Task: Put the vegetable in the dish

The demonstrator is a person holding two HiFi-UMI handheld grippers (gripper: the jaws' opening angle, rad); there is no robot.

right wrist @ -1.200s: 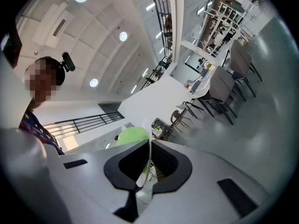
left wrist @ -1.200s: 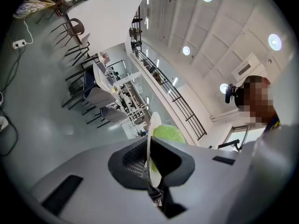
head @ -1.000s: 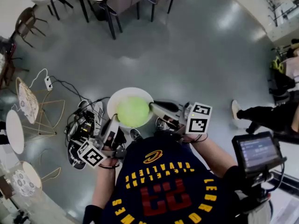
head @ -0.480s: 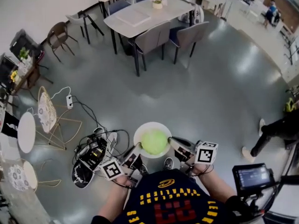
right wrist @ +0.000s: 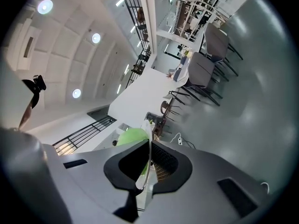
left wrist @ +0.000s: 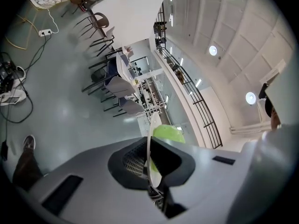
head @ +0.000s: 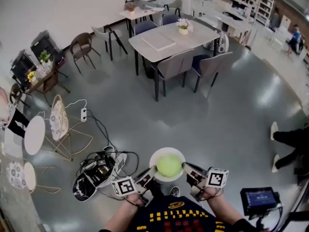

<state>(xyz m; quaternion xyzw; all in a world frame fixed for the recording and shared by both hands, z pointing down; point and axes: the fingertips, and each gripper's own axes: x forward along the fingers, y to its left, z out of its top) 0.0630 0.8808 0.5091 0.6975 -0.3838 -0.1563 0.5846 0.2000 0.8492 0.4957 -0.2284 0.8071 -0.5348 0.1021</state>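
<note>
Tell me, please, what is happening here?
A person holds a white dish above the grey floor with both grippers. The left gripper is shut on its left rim, the right gripper on its right rim. A round green vegetable already lies in the dish.

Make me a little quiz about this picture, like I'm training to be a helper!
1. True or false: the green vegetable lies in the white dish.
2. What do the left tongs grip? A the dish's rim, B a spoon, C nothing.
3. Fill in: the right tongs are shut on the ____.

Key: 1 true; 2 A; 3 dish.
</note>
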